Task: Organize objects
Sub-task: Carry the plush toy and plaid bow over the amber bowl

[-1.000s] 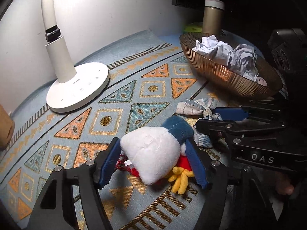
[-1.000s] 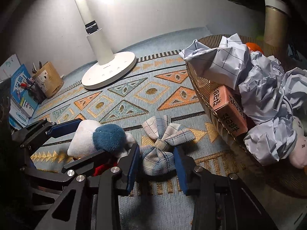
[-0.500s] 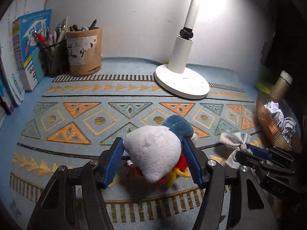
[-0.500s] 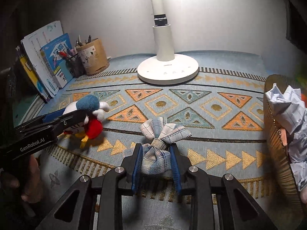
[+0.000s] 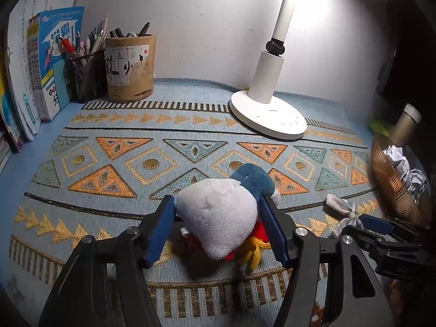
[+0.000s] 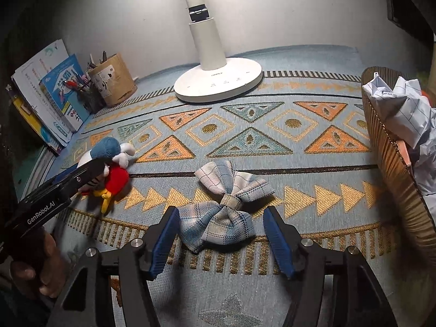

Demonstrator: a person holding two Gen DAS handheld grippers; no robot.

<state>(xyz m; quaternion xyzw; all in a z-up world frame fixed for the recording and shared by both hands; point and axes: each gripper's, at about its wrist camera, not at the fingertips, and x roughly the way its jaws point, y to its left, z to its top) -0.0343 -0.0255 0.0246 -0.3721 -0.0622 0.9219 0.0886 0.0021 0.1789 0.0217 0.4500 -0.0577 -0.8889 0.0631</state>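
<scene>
A plush toy (image 5: 218, 218) with a white body, blue cap and red and yellow parts sits between the blue pads of my left gripper (image 5: 218, 229), which is shut on it just over the patterned mat. In the right wrist view the same toy (image 6: 114, 174) shows at the left, in the left gripper (image 6: 92, 169). A blue and white checked fabric bow (image 6: 226, 207) lies flat on the mat. My right gripper (image 6: 220, 234) straddles its near half with jaws opening, a gap on each side of the cloth. The bow (image 5: 340, 209) and right gripper (image 5: 376, 226) also show at the left wrist view's right edge.
A white desk lamp (image 5: 268, 114) stands at the back. A brown pen holder (image 5: 129, 68), a mesh pen cup (image 5: 87, 79) and books (image 5: 35, 68) line the back left. A copper ribbed bowl (image 6: 392, 169) with crumpled paper sits at the right, a flask (image 5: 407, 122) behind it.
My right gripper's pads, pressed on the bow before, have come apart and let it go. The left gripper swung from the bowl towards the books, plush toy still held.
</scene>
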